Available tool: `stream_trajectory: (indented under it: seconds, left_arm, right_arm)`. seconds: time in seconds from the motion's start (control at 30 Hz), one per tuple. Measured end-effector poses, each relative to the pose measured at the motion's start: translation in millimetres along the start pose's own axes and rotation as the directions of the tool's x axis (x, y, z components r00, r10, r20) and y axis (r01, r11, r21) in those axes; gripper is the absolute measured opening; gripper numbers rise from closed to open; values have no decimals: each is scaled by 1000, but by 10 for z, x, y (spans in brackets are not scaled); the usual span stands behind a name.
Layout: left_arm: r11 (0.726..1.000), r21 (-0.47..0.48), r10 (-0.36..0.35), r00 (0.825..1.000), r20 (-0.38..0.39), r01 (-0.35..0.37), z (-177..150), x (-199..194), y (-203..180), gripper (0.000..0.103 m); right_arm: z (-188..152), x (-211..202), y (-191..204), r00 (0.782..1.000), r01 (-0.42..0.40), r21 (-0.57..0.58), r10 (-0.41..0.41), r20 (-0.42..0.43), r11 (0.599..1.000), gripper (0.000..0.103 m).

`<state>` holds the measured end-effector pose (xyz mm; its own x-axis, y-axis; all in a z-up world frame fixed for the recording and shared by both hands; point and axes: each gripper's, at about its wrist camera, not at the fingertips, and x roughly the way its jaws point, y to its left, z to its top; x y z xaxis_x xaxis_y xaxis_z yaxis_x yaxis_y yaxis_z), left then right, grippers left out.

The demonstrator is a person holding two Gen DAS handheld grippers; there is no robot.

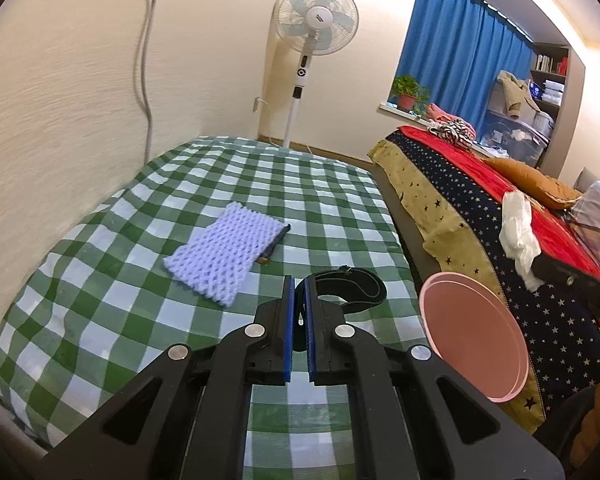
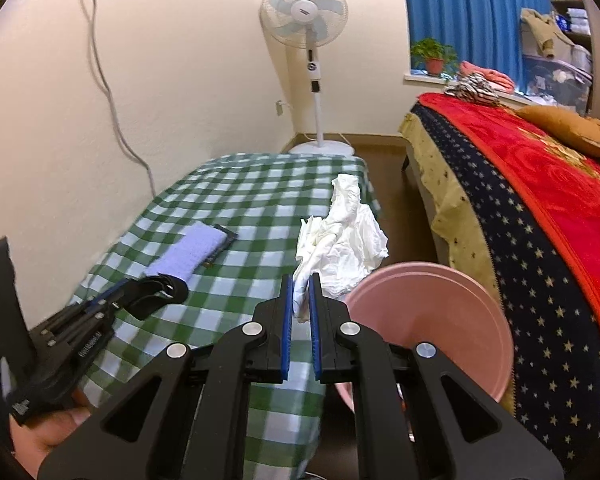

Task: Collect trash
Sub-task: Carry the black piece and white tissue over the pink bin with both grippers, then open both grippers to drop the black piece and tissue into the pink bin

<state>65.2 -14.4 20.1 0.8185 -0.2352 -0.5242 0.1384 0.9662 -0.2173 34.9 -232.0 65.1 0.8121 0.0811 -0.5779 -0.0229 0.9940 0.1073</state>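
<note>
Left wrist view: left gripper [image 1: 299, 286] jaws clamped on black strap [image 1: 350, 288] over green checked table [image 1: 100, 280]. White foam net [image 1: 224, 250] lies ahead on table. Pink bin [image 1: 474, 336] at right edge.

Right wrist view: right gripper [image 2: 301, 286] jaws pinch crumpled white tissue [image 2: 340, 236], held beside pink bin [image 2: 432, 320].

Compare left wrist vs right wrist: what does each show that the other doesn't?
Only the left wrist view: the foam net seen from above with its full mesh, and a grey pillow at the far right edge.

Only the right wrist view: the fan base on the floor, the person's left hand holding the left gripper, and the tissue up close.

Both: checkered cloth, pink bin, black strap in the left gripper, tissue in the right gripper, fan, blue curtain.
</note>
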Motion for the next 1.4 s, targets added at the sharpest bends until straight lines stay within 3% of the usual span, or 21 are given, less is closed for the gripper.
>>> stream_trajectory:
  seconds: [0.37, 0.9, 1.4]
  left_arm:
    - [999, 38, -36, 999, -20, 37, -62, 134, -238, 5]
    - [990, 70, -119, 992, -28, 121, -74, 290, -619, 5]
    - [964, 129, -227, 972, -63, 233, -130, 503, -1157, 5]
  right_arm:
    - [-176, 111, -313, 998, 63, 62, -62, -18, 996, 8]
    - [-144, 110, -804, 987, 156, 174, -159, 3, 972, 8]
    - [-126, -11, -1075, 972, 222, 212, -232, 26, 952, 8]
